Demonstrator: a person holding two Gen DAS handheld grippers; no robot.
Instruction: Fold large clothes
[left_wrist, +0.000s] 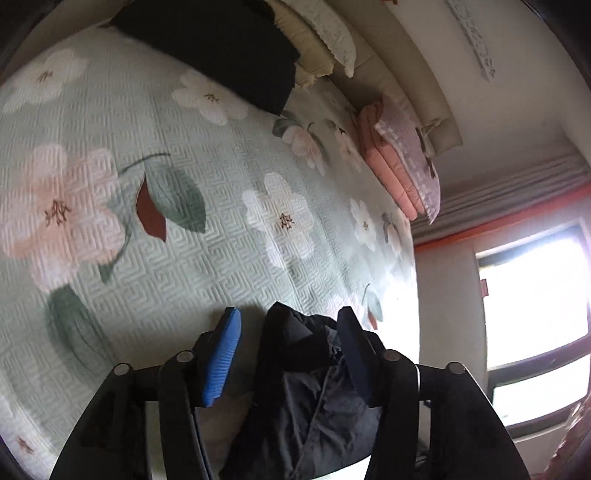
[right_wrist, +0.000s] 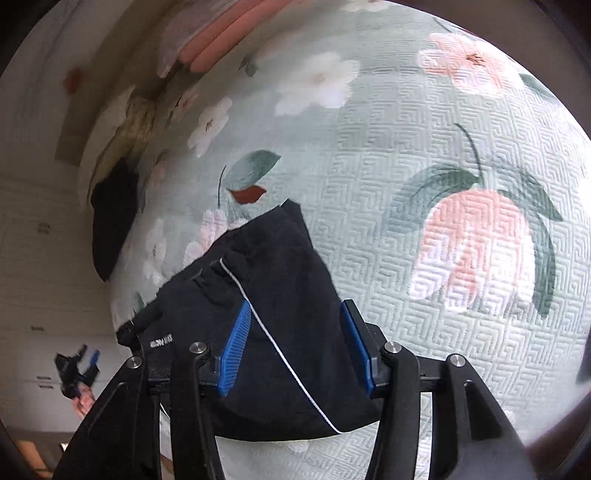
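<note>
A black garment (right_wrist: 269, 295) with a thin white stripe lies bunched on the floral green bedspread (right_wrist: 369, 166). My right gripper (right_wrist: 295, 332) is open, its blue pads on either side of the fabric, not closed on it. In the left wrist view, my left gripper (left_wrist: 288, 332) is open too. A dark crumpled part of the garment (left_wrist: 310, 387) hangs between its fingers, draped against the right finger (left_wrist: 352, 347), with a clear gap to the left blue pad (left_wrist: 223, 354).
A folded black garment (left_wrist: 221, 48) lies at the head of the bed, also in the right wrist view (right_wrist: 110, 218). Pink and lilac folded bedding (left_wrist: 399, 162) is stacked by the headboard. A bright window (left_wrist: 535, 314) is beyond the bed's edge.
</note>
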